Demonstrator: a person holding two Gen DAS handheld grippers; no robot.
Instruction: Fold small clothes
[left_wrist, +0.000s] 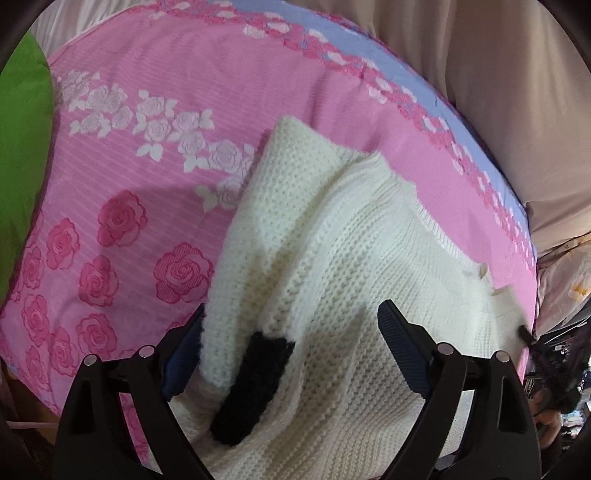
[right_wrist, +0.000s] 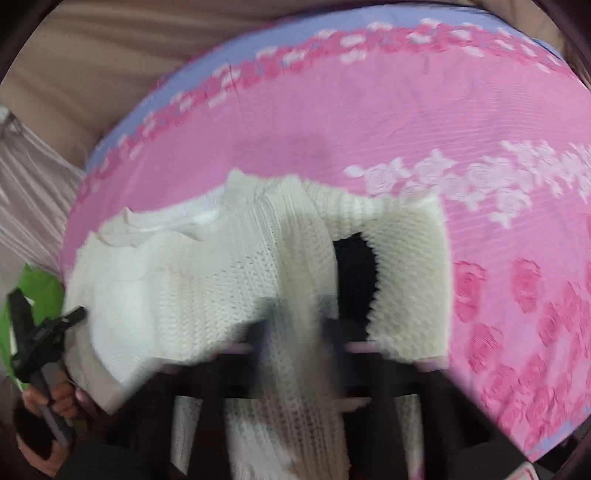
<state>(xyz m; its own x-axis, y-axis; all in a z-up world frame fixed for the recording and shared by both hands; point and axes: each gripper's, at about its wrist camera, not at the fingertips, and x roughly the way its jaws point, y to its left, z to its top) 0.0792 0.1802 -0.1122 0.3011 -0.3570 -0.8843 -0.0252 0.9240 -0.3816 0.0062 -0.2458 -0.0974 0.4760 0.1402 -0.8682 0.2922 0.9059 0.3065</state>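
A cream knitted sweater (left_wrist: 332, 266) with a black fuzzy patch (left_wrist: 255, 384) lies bunched on the pink rose-print bedspread (left_wrist: 166, 92). My left gripper (left_wrist: 291, 325) is open, its fingers (left_wrist: 399, 332) spread wide over the sweater's near part, and a fold of the knit lies over the left finger. In the blurred right wrist view the sweater (right_wrist: 184, 280) hangs up in front of the camera, with the black patch (right_wrist: 354, 273) showing. My right gripper (right_wrist: 295, 325) looks shut on a strip of the knit. The left gripper (right_wrist: 48, 332) shows at the far left there.
A green cushion (left_wrist: 22, 166) lies at the bed's left edge. Beige fabric (left_wrist: 498, 92) bounds the bed's far side, past a lavender border strip (left_wrist: 295, 22). Clutter shows beyond the bed's right edge (left_wrist: 554, 369).
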